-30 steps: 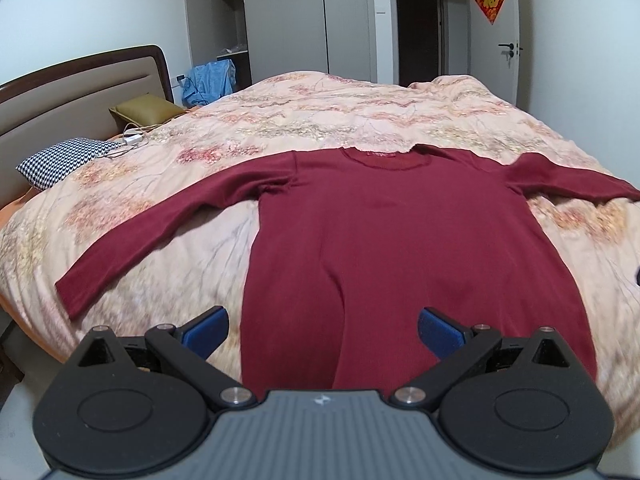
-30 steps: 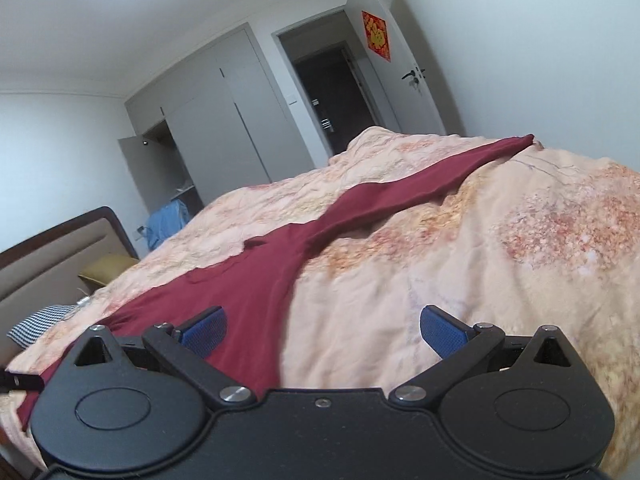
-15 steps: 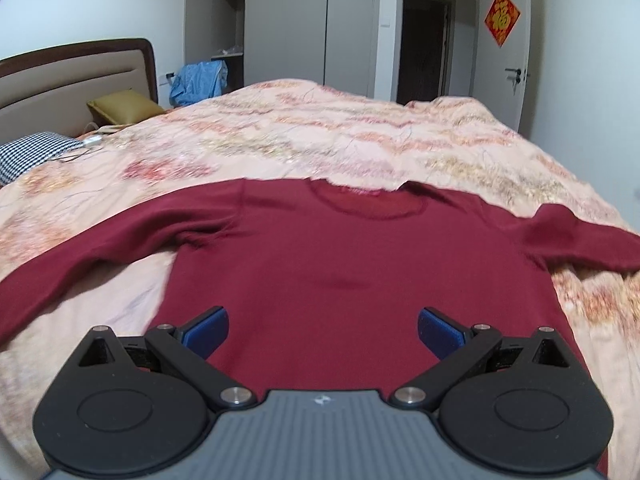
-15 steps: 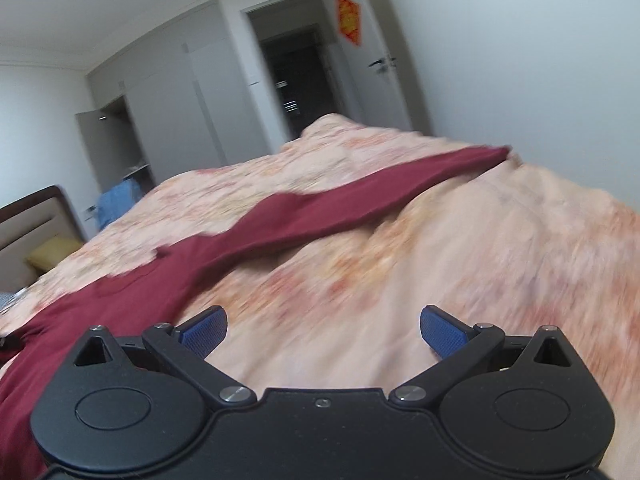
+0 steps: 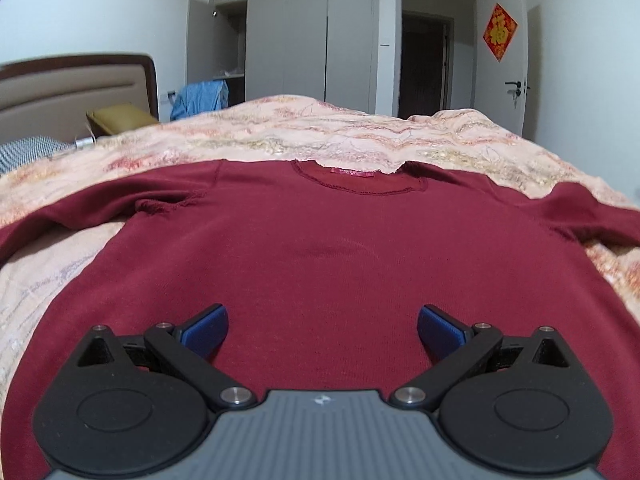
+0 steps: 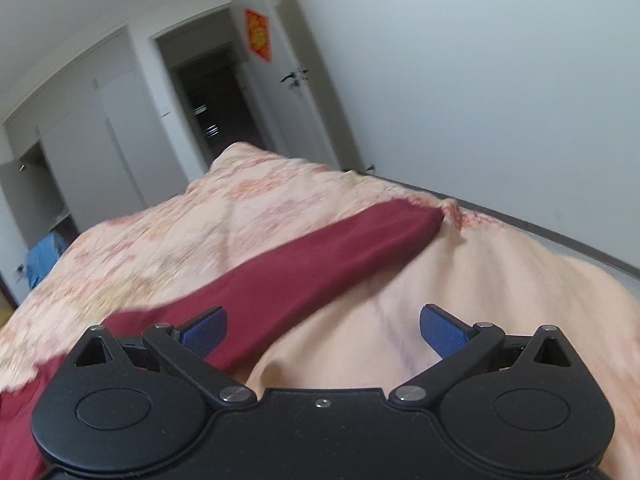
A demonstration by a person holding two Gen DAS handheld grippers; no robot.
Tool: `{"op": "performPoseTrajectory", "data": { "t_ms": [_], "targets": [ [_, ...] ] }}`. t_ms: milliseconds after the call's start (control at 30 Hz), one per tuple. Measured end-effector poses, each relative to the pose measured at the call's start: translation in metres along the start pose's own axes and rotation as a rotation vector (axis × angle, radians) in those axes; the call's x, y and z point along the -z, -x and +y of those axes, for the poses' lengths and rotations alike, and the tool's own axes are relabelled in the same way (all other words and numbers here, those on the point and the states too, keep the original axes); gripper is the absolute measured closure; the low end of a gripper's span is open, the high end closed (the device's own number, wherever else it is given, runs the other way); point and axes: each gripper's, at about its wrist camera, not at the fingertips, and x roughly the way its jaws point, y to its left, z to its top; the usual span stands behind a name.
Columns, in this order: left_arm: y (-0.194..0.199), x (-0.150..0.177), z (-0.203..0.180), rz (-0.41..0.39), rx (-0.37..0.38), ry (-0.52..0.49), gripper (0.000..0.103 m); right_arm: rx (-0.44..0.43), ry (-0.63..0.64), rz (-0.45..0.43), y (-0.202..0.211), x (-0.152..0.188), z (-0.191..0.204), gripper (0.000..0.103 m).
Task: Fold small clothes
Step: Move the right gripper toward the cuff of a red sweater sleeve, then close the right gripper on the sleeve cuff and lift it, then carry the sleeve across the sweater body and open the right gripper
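The bed (image 5: 360,136) w/ its floral cover filled most of both views. The red shirt (image 5: 320,248) lay flat on it, straight ahead of and under the left gripper (image 5: 322,330), neck hole at the far end, both sleeves out to the sides.

Vs 1 s ago, the left gripper had come in low over the shirt body; the hem no longer showed. The right gripper (image 6: 322,330) had swung along the right sleeve (image 6: 320,264), whose cuff now sat ahead and slightly to its right. Prob. means folding hadn't started, approach only, sleeve first.

Left gripper: level, pointing at the collar, jaws wide apart, nothing held. Right gripper: tilted, aimed up the sleeve, left pad (image 6: 204,330) over red cloth, jaws wide, empty too.
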Motion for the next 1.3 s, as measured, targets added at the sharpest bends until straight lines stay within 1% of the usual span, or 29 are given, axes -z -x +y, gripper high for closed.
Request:
{"op": "performPoseTrajectory", "data": {
  "t_ms": [33,67,100,133,167,233,267,300,333,367,400,433,500,533,567,633,667,700,733,767,800,900,1000,1033,1067,1100,1167,1300],
  "targets": [
    [0.000,0.002,-0.003,-0.003,-0.007,-0.013,0.000,0.000,0.000,0.000,0.000,0.000,0.000,0.002],
    [-0.001,0.002,-0.004,-0.006,-0.010,-0.018,0.000,0.023,-0.071,-0.007,-0.017,-0.008,-0.009,0.004],
    [0.000,0.003,-0.005,-0.010,-0.010,-0.019,0.000,0.035,-0.097,-0.018,-0.024,-0.011,-0.013,0.007],
    [0.000,0.004,-0.005,-0.014,-0.009,-0.017,0.000,0.035,-0.097,-0.018,-0.024,-0.011,-0.013,0.014],
    [-0.001,0.004,-0.004,-0.018,-0.005,-0.013,0.000,0.073,-0.136,-0.041,-0.034,-0.015,-0.019,0.018],
    [0.000,0.005,-0.002,-0.022,0.002,-0.007,0.000,0.105,-0.163,-0.047,-0.041,-0.019,-0.024,0.039],
    [0.000,0.005,-0.002,-0.023,0.005,-0.005,0.000,0.121,-0.168,-0.047,-0.043,-0.020,-0.025,0.046],
    [0.000,0.005,-0.001,-0.024,0.007,-0.002,0.000,0.121,-0.168,-0.047,-0.043,-0.020,-0.025,0.063],
    [0.000,0.005,0.000,-0.024,0.009,0.000,0.000,0.152,-0.160,-0.048,-0.046,-0.024,-0.024,0.073],
    [0.000,0.006,0.000,-0.025,0.011,0.002,0.000,0.159,-0.146,-0.049,-0.047,-0.026,-0.023,0.079],
    [0.000,0.006,0.001,-0.025,0.012,0.004,0.000,0.164,-0.125,-0.052,-0.045,-0.029,-0.020,0.090],
    [-0.001,0.005,0.001,-0.022,0.014,0.004,0.000,0.172,-0.096,-0.058,-0.041,-0.030,-0.015,0.094],
    [-0.001,0.002,0.002,-0.004,0.019,0.000,0.000,0.170,-0.028,-0.084,-0.034,-0.036,-0.004,0.096],
    [-0.002,-0.002,0.004,0.017,0.029,-0.001,0.000,0.170,-0.028,-0.084,-0.034,-0.036,-0.004,0.096],
    [-0.002,-0.007,0.006,0.044,0.042,-0.005,0.000,0.150,0.039,-0.110,-0.022,-0.043,0.011,0.097],
    [-0.002,-0.021,0.014,0.098,0.090,-0.012,0.000,0.112,0.115,-0.139,-0.011,-0.051,0.031,0.097],
    [0.000,-0.026,0.020,0.109,0.113,0.000,0.000,0.094,0.153,-0.154,-0.008,-0.055,0.044,0.097],
    [0.002,-0.033,0.027,0.115,0.132,0.022,0.000,0.094,0.153,-0.154,-0.008,-0.055,0.044,0.097],
    [0.004,-0.038,0.034,0.117,0.140,0.045,0.000,0.068,0.192,-0.173,-0.001,-0.057,0.058,0.097],
    [0.007,-0.043,0.042,0.115,0.148,0.069,0.000,0.008,0.271,-0.210,0.013,-0.058,0.090,0.097],
    [0.010,-0.049,0.051,0.109,0.153,0.093,0.000,-0.026,0.312,-0.230,0.020,-0.058,0.109,0.097],
    [0.017,-0.063,0.073,0.084,0.133,0.133,0.000,-0.141,0.413,-0.277,0.042,-0.051,0.167,0.097],
    [0.025,-0.072,0.094,0.061,0.090,0.149,0.000,-0.269,0.528,-0.316,0.065,-0.033,0.230,0.097],
    [0.028,-0.074,0.102,0.055,0.080,0.156,0.000,-0.269,0.528,-0.316,0.065,-0.033,0.230,0.097],
    [0.030,-0.075,0.107,0.051,0.070,0.163,0.000,-0.309,0.571,-0.324,0.072,-0.025,0.250,0.097],
    [0.032,-0.076,0.115,0.047,0.059,0.173,0.000,-0.387,0.668,-0.326,0.085,-0.004,0.292,0.097],
    [0.037,-0.076,0.129,0.042,0.045,0.192,0.000,-0.458,0.761,-0.312,0.097,0.022,0.330,0.097],
    [0.042,-0.071,0.154,0.044,0.012,0.225,0.000,-0.565,0.932,-0.244,0.118,0.089,0.396,0.097]
  ]
}}
